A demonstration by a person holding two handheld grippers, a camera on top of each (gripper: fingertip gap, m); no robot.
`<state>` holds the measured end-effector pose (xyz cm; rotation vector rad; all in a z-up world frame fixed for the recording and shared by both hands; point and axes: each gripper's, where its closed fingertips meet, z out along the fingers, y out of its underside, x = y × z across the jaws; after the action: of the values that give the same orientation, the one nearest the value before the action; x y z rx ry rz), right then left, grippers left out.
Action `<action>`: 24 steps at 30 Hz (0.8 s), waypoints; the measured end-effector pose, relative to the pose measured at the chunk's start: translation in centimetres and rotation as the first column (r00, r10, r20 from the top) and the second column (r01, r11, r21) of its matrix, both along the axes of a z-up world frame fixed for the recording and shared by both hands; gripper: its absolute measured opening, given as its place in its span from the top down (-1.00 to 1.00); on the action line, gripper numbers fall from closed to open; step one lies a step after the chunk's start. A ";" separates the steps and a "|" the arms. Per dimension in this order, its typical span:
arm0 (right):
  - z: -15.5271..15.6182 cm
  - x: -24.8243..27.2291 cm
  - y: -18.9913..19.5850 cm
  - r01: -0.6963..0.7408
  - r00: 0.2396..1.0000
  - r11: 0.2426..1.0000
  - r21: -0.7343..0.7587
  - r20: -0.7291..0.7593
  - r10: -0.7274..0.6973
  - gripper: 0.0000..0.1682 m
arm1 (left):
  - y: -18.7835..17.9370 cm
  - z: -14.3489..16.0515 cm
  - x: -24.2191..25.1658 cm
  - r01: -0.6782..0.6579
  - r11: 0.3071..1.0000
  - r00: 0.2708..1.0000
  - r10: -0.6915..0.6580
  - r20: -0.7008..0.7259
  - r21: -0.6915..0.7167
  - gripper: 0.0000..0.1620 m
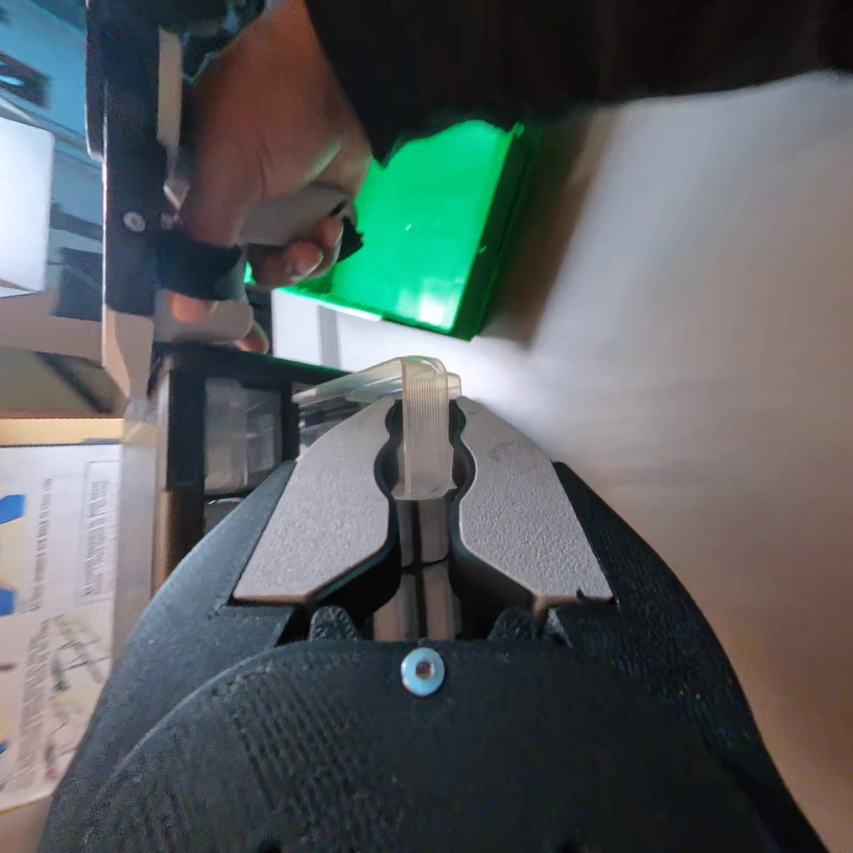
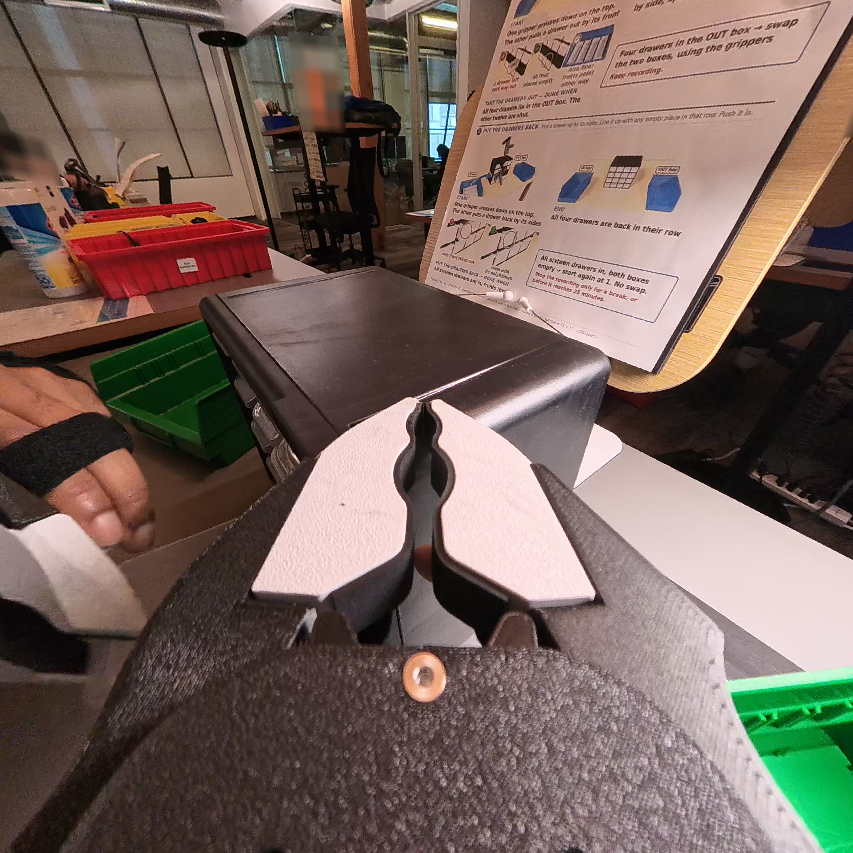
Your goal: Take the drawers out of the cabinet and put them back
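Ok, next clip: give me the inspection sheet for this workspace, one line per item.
Surface: pale tabletop, bare where visible.
Job's things: black drawer cabinet upright; clear drawer gripped by its front tab, near the cabinet.
Clutter: green bins, one left of the cabinet, another at bottom right; instruction board leaning behind the cabinet.
Grippers: left tool shut on the drawer's tab; right tool shut and empty, tips at the cabinet's top edge.
Cables: thin white wire lying against the board's lower edge.
Surroundings: red bins on a neighbouring table, open office beyond.
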<state>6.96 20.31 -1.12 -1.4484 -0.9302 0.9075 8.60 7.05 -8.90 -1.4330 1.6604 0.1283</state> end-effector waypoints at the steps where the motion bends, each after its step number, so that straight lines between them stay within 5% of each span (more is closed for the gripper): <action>1: 0.0 0.0 0.0 0.000 1.000 1.000 0.000 0.000 0.000 1.00 | 0.6 -0.3 -0.4 -0.013 0.999 1.000 0.014 -0.016 0.052 0.77; 7: 0.0 0.0 0.0 -0.005 1.000 1.000 -0.006 -0.010 0.005 1.00 | 3.8 0.0 -0.7 -0.077 0.948 0.996 0.086 -0.014 0.310 0.74; 15: 0.0 0.0 0.0 -0.017 1.000 1.000 -0.015 -0.022 0.017 1.00 | 5.9 1.4 -0.6 0.030 0.677 0.996 0.044 -0.082 0.735 0.64; 21: 0.0 0.0 0.0 -0.021 0.999 1.000 -0.019 -0.030 0.021 1.00 | 5.7 0.2 -0.6 0.219 0.496 0.970 -0.018 -0.242 0.840 0.92; 24: 0.0 0.0 0.0 -0.028 0.999 0.999 -0.026 -0.040 0.027 1.00 | 6.6 0.1 -1.1 0.240 0.504 0.958 0.014 -0.286 0.829 0.92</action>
<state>6.91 20.36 -1.11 -1.4380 -0.9136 0.9682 7.53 13.65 -8.80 -0.5175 1.5070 0.9790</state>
